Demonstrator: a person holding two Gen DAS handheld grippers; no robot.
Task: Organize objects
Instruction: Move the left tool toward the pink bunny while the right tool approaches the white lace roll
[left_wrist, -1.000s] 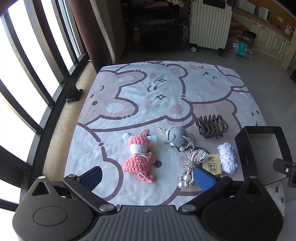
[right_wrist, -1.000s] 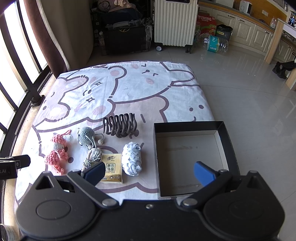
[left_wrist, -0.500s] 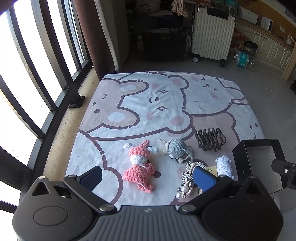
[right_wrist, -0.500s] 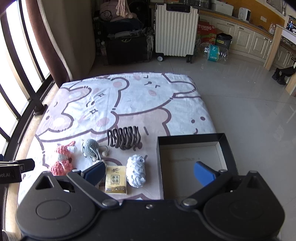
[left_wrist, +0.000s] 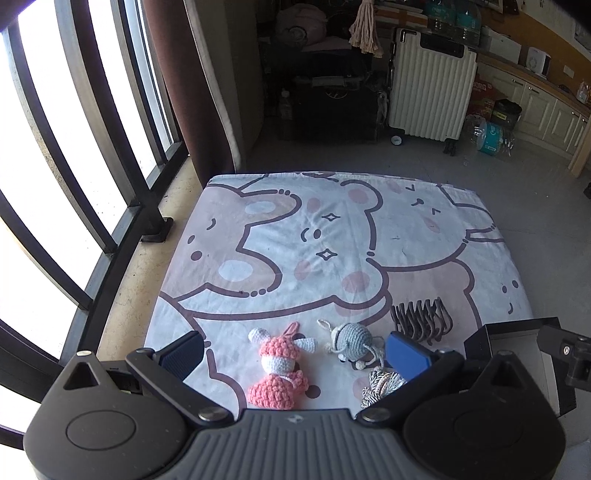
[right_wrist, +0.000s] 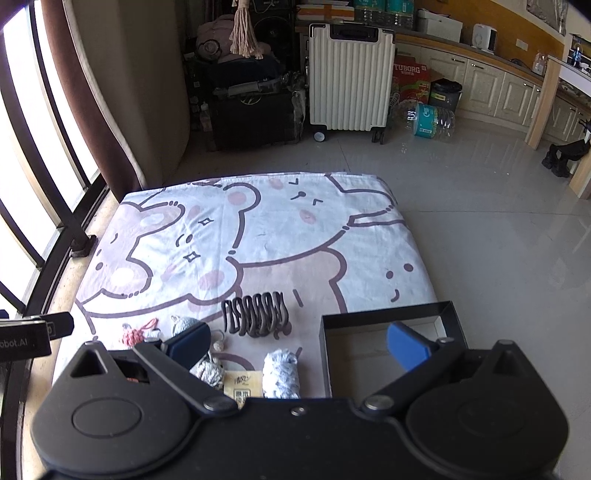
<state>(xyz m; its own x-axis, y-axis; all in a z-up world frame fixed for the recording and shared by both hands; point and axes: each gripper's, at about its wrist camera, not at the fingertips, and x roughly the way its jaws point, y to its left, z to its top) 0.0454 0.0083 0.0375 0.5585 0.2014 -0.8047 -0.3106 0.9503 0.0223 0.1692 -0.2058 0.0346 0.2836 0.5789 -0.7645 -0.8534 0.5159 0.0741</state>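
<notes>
The left wrist view shows the pink crochet doll whole, lying between the spread fingers of the left tongs, with the grey crochet mouse just beside it. In the right wrist view that doll is only a pink scrap behind the near finger, and the mouse is half covered. The right view alone gives the white yarn bundle and the yellow tissue packet, whose lower edge is cut off by the tool body. It also shows the inside of the black box, which sits at the right edge of the bear-print sheet with nothing visible in it; from the left, only a corner of that box appears.

Counted across both views: one doll, one mouse, one brown hair claw, one striped cord bundle, one yarn bundle, one packet, one box. All six small things lie on the sheet near its front edge, outside the box.

The cord is partly hidden behind the left tool's blue pad, and what looks like beads on it is too blurred to confirm. The right tongs hang apart over the sheet and box, gripping nothing; the left tongs are likewise wide apart and hold nothing.
</notes>
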